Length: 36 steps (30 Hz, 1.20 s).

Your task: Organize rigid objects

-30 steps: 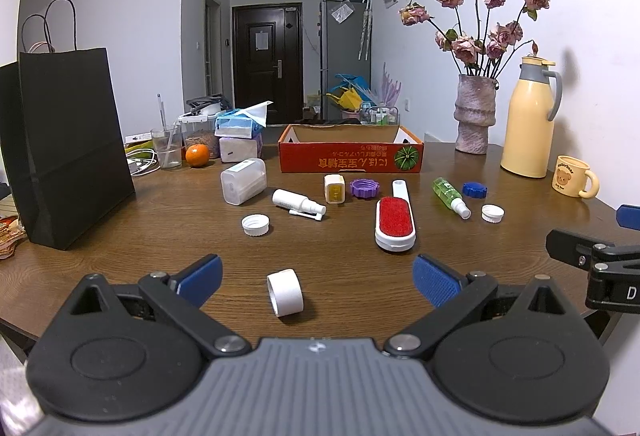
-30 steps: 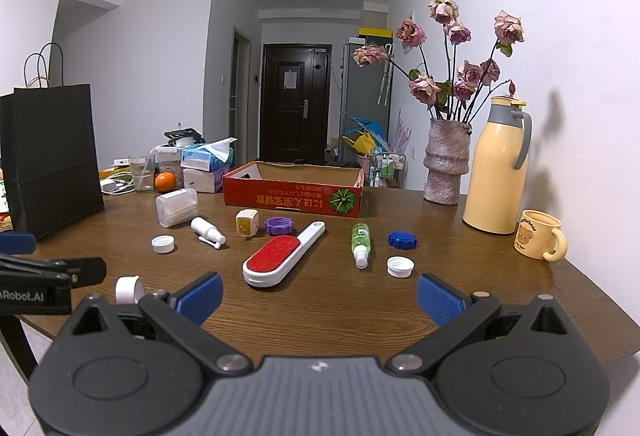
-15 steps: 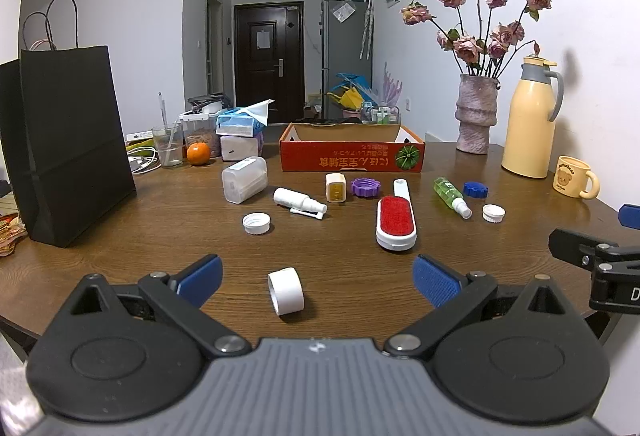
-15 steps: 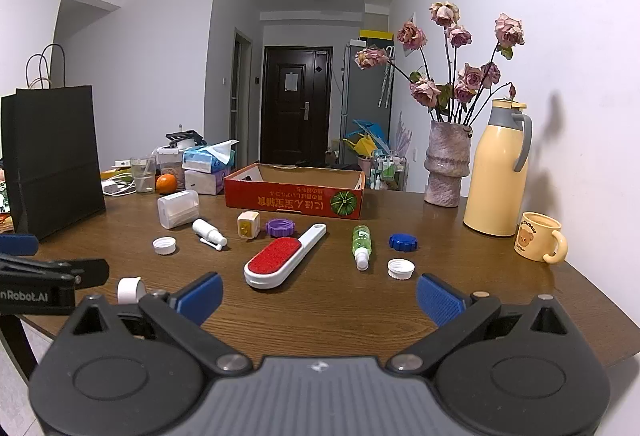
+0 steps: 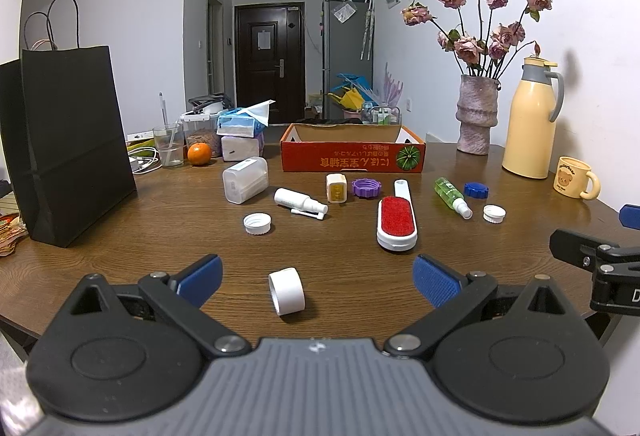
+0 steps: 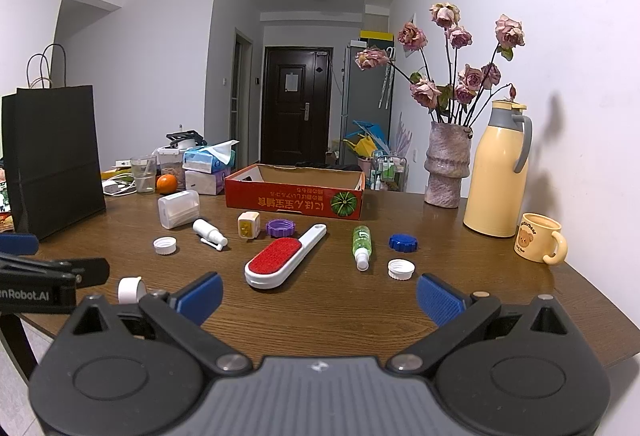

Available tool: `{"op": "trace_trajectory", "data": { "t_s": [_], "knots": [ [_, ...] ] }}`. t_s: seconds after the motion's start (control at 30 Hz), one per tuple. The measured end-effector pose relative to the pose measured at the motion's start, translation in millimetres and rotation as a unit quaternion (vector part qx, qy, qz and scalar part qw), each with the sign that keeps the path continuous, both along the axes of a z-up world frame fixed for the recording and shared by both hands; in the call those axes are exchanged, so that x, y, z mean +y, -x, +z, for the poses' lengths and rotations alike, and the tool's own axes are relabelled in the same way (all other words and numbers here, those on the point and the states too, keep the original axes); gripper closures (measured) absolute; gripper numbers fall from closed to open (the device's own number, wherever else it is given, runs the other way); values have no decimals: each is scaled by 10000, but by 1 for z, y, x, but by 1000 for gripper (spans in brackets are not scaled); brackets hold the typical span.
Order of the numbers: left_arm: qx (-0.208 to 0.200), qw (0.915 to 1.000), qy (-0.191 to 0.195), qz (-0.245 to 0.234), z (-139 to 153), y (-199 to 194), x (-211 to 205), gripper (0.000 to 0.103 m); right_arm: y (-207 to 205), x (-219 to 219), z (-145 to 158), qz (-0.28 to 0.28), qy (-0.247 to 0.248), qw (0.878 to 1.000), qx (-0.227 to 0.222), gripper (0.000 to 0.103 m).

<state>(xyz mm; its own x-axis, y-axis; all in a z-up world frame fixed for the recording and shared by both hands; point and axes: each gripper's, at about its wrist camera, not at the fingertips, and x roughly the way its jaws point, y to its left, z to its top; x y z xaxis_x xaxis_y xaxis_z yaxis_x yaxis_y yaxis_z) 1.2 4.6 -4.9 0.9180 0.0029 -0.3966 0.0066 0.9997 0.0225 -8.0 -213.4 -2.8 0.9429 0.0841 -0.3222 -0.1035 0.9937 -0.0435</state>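
Small objects lie scattered on the brown table in front of an open red cardboard box (image 5: 352,152) (image 6: 294,196). A white roll (image 5: 286,291) lies between the open fingers of my left gripper (image 5: 316,278). Farther off are a red lint brush (image 5: 396,218) (image 6: 280,258), a white spray bottle (image 5: 298,201), a green spray bottle (image 6: 361,242), a purple lid (image 5: 366,188), a blue lid (image 6: 403,242), white caps (image 5: 257,223) (image 6: 401,269), a yellow-white cube (image 5: 336,188) and a translucent box (image 5: 245,180). My right gripper (image 6: 318,296) is open and empty near the front edge.
A black paper bag (image 5: 68,140) stands at the left. A vase of dried roses (image 6: 446,164), a yellow thermos (image 6: 498,176) and a bear mug (image 6: 538,242) stand at the right. Tissue boxes, a glass and an orange (image 5: 199,153) sit behind the left side.
Both grippers have drifted slightly; the scene is otherwise unchanged and no object has moved.
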Motion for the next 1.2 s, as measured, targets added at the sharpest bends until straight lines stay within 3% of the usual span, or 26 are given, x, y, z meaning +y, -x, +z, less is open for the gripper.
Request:
{"op": "trace_trajectory", "data": {
  "t_s": [0.8,1.2],
  "knots": [
    [92,9999,54,83,-1,-4,5,0,1,1,0,39,26,10000,10,0],
    [411,9985,14,355,-28,-34,12,4,-24,-1,-15,68,-20,9997,236,0]
  ]
}}
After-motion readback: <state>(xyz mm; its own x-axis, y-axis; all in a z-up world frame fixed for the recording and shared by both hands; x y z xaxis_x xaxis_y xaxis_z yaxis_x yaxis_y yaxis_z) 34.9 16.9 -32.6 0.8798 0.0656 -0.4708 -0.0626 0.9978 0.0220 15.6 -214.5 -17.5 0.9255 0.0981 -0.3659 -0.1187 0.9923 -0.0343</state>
